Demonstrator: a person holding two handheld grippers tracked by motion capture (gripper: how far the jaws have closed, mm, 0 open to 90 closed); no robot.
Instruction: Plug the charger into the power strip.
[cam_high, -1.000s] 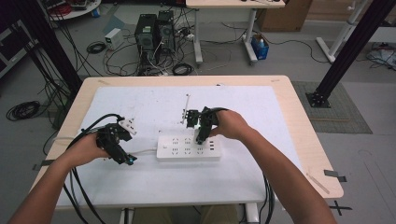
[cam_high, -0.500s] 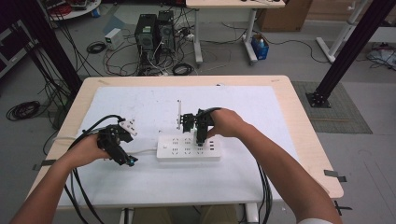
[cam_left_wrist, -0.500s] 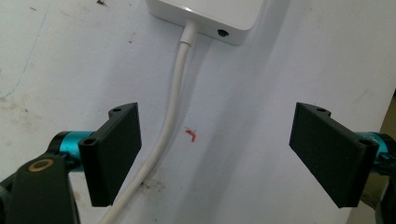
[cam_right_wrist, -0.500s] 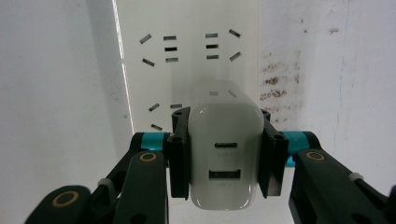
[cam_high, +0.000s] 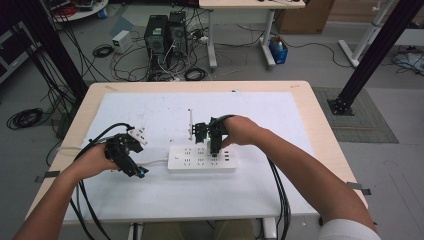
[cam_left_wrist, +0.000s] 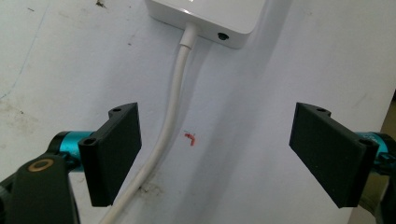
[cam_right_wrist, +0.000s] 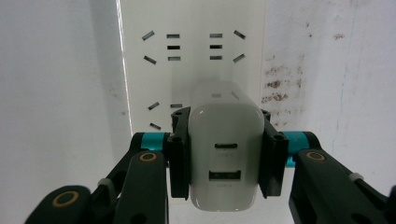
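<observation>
A white power strip (cam_high: 202, 159) lies at the middle of the table. In the right gripper view its sockets (cam_right_wrist: 191, 46) run away from me. My right gripper (cam_high: 214, 146) points down onto the strip, shut on a white USB charger (cam_right_wrist: 224, 158) with two ports facing the camera. The charger sits right at the strip's face; its prongs are hidden. My left gripper (cam_high: 135, 169) stands open just left of the strip. Its jaws straddle the strip's white cable (cam_left_wrist: 170, 126), which runs closer to the left jaw, without touching it. The strip's end (cam_left_wrist: 210, 14) lies ahead.
A white plug (cam_high: 137, 135) lies by the left hand. A thin white strip (cam_high: 190, 122) stands just left of the right gripper. White paper (cam_high: 280, 125) covers the wooden table (cam_high: 320, 145). Computers and cables sit on the floor beyond the far edge.
The right hand has drifted slightly toward the strip with the charger, and the thin white strip beside it has shifted left. The left gripper has barely moved.
</observation>
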